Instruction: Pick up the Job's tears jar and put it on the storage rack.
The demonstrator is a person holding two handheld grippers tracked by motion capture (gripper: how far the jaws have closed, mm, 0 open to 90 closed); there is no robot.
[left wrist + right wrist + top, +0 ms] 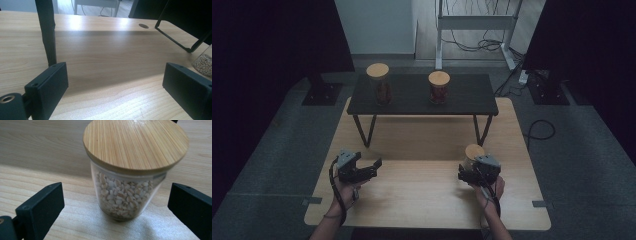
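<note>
Right gripper (468,172) level, jaws wide, straddling the glass jar of pale grains with bamboo lid (130,170), not touching, at table's 4 o'clock. Left gripper (371,167) open, empty, at 8. Light wooden table (422,200); black low bench (412,97) at 12; grey floor (272,165).

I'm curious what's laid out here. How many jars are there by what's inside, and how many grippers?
Jars with reddish contents: 2
Jar of pale grains: 1
Hand-held grippers: 2, left gripper, right gripper
Total: 5
</note>
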